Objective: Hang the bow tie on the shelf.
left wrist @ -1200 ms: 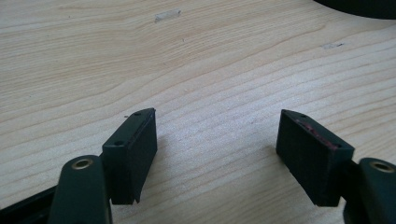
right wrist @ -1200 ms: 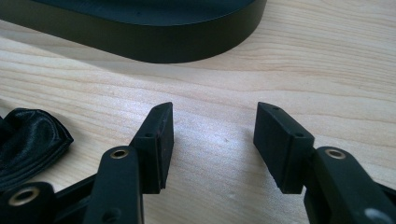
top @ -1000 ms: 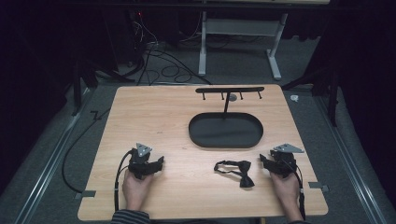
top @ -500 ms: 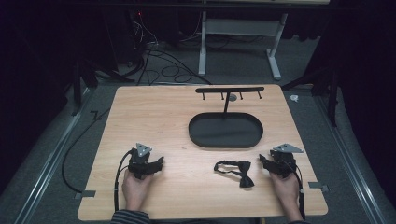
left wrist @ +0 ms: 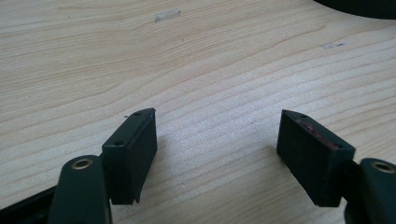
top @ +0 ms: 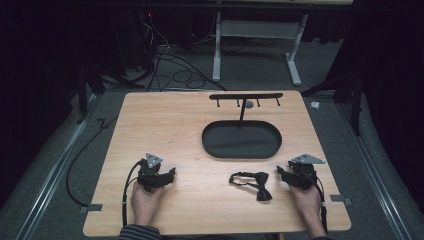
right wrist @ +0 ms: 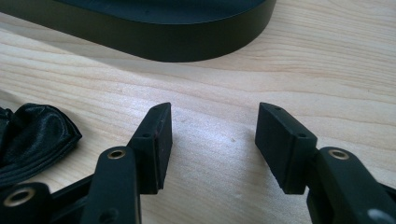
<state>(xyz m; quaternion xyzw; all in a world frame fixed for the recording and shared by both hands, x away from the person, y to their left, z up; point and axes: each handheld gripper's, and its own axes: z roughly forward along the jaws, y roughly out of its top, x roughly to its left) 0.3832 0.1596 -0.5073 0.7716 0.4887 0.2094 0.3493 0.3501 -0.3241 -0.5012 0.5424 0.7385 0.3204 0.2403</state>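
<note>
table [top: 165, 125]: stand with tray base [top: 242, 140] right of centre, toward far edge | bow tie [top: 251, 182] near side, in front of the tray | left claw [top: 167, 176] near-left | right claw [top: 281, 173] near-right, just right of bow tie

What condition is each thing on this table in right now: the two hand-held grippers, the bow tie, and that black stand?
Left gripper: jaws open, nothing between them, resting low on the table.
Right gripper: jaws open, empty, beside the bow tie but not touching it.
Bow tie: lying loose on the wood, strap trailing, not hung.
Stand: upright, its oval base empty, nothing visibly hanging from its top bar.
</note>
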